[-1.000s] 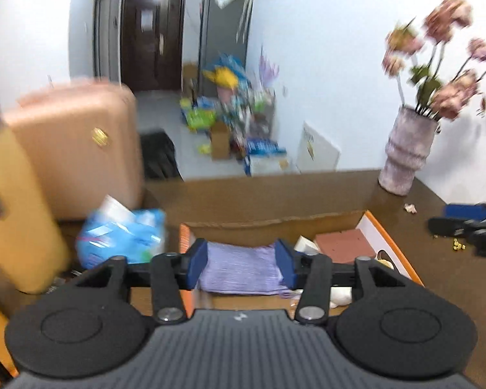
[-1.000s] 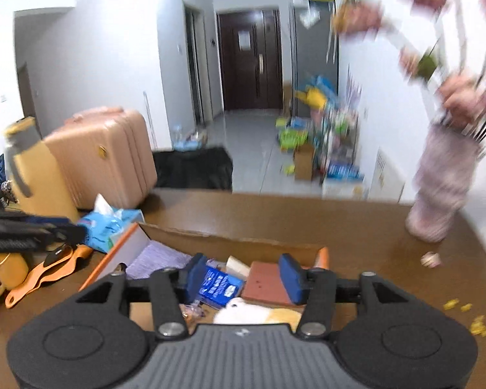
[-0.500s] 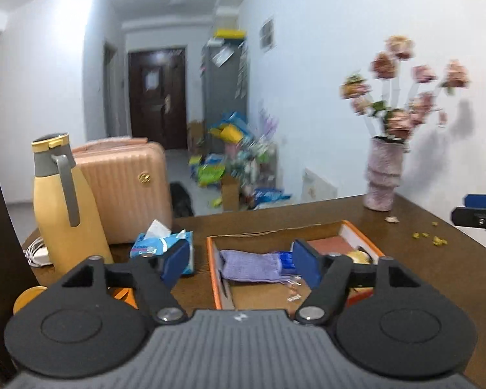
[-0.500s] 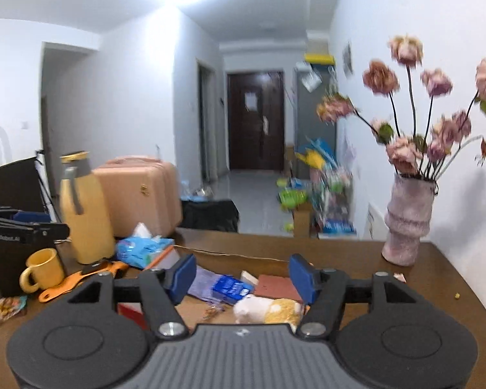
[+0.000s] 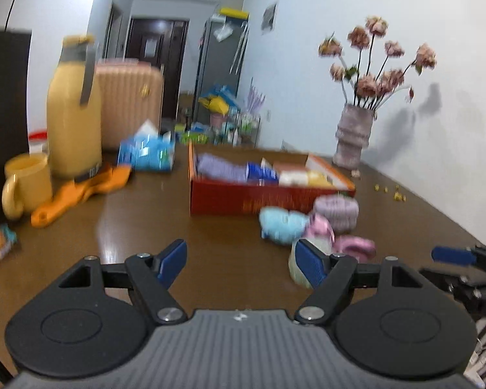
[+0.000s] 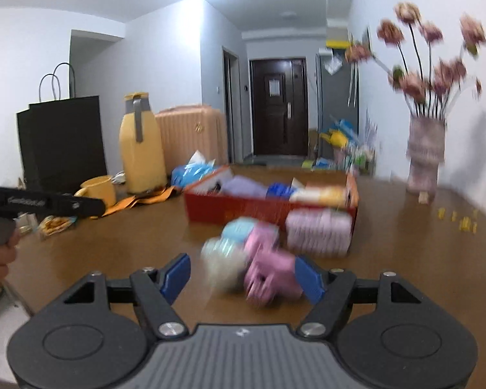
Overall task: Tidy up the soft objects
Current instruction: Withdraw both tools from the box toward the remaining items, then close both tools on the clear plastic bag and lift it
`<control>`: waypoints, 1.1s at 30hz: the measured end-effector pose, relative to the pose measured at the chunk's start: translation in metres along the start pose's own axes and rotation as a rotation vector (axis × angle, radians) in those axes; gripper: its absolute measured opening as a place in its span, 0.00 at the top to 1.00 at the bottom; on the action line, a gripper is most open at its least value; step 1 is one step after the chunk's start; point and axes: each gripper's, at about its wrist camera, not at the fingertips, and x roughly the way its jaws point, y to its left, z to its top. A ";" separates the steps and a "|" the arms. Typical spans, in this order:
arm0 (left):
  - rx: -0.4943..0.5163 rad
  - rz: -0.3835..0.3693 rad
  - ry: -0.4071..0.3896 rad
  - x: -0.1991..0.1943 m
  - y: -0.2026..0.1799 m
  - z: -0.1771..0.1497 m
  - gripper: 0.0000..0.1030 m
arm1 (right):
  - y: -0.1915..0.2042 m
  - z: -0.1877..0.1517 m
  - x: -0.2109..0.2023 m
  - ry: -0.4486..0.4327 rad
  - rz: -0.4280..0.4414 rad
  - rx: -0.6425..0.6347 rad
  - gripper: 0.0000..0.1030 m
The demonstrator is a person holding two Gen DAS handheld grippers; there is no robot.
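An orange-red box (image 5: 243,199) (image 6: 236,209) sits mid-table with a purple cloth (image 5: 222,169), a blue packet (image 5: 259,171) and a yellow-white soft toy (image 5: 307,178) inside. In front of it lie loose soft items: a light blue one (image 5: 283,225) (image 6: 239,228), a lilac roll (image 5: 337,209) (image 6: 319,231), pink ones (image 5: 354,246) (image 6: 272,269) and a pale one (image 6: 223,264). My left gripper (image 5: 241,264) is open and empty, just left of the pile. My right gripper (image 6: 243,277) is open, low over the table, with the pale and pink items between its fingers but not gripped.
A yellow thermos (image 5: 74,113), yellow mug (image 5: 26,183), orange item (image 5: 81,191), blue tissue pack (image 5: 147,152) and black bag (image 6: 61,142) stand at the left. A vase of flowers (image 5: 354,136) stands at the right by the wall. Yellow crumbs (image 6: 460,222) lie near it.
Both grippers have pulled back from over the box and dropped low toward the near table. The loose soft items in front of the box have come into view.
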 end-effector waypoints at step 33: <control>-0.179 -0.109 0.206 0.111 0.032 -0.022 0.69 | -0.008 0.006 0.098 0.082 0.128 0.138 0.61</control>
